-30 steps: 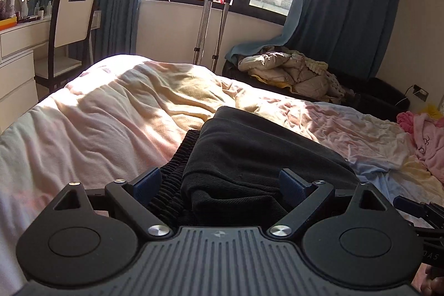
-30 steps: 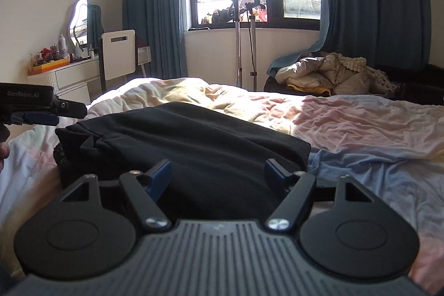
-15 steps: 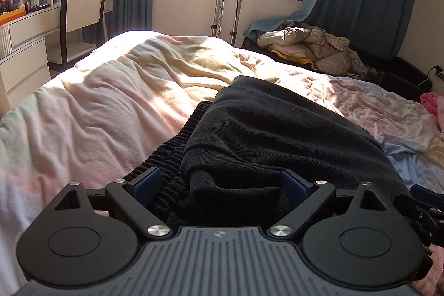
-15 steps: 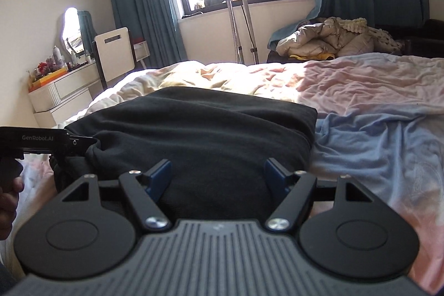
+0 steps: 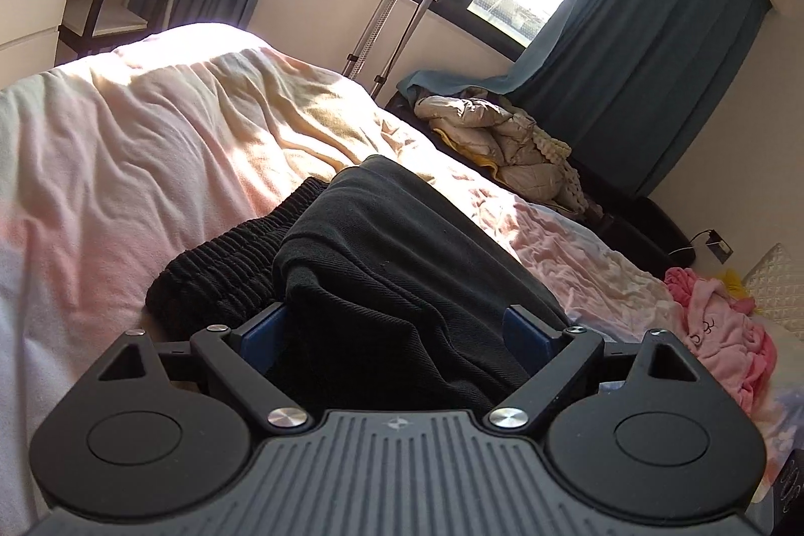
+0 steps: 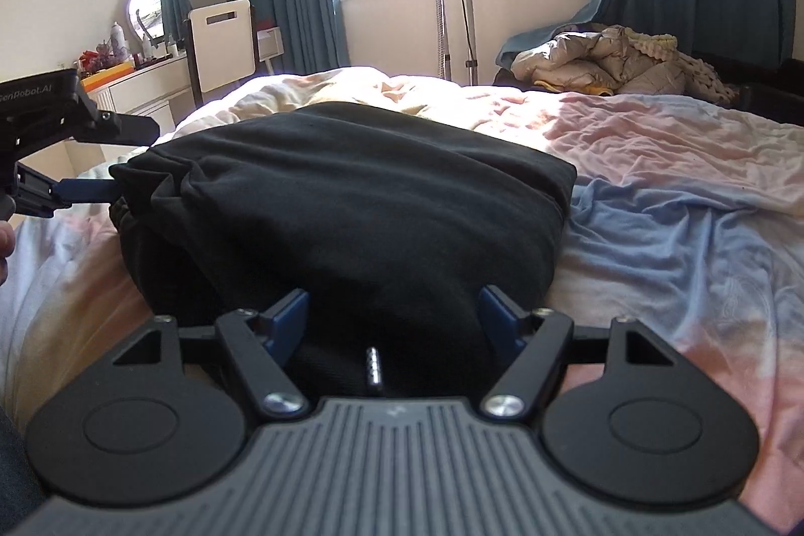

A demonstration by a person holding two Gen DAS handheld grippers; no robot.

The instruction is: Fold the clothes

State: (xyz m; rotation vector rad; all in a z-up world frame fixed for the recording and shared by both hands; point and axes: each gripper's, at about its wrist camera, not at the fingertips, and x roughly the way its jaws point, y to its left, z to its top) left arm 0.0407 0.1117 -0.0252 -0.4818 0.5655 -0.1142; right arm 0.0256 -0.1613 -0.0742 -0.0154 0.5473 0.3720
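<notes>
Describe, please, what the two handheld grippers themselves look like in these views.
Both are alike. The left gripper and right gripper each have a grey ribbed body, two matte black round housings with disc recesses, black linkage arms with silver screws, and blue fingers. In the right wrist view, the left gripper's side reads "GenRobot.AI" in white lettering. No cables or sleeves are visible.

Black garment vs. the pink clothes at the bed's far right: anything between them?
Only rumpled pink-and-blue bedsheet lies between the black garment and the pink clothes, as the left wrist view shows.
</notes>
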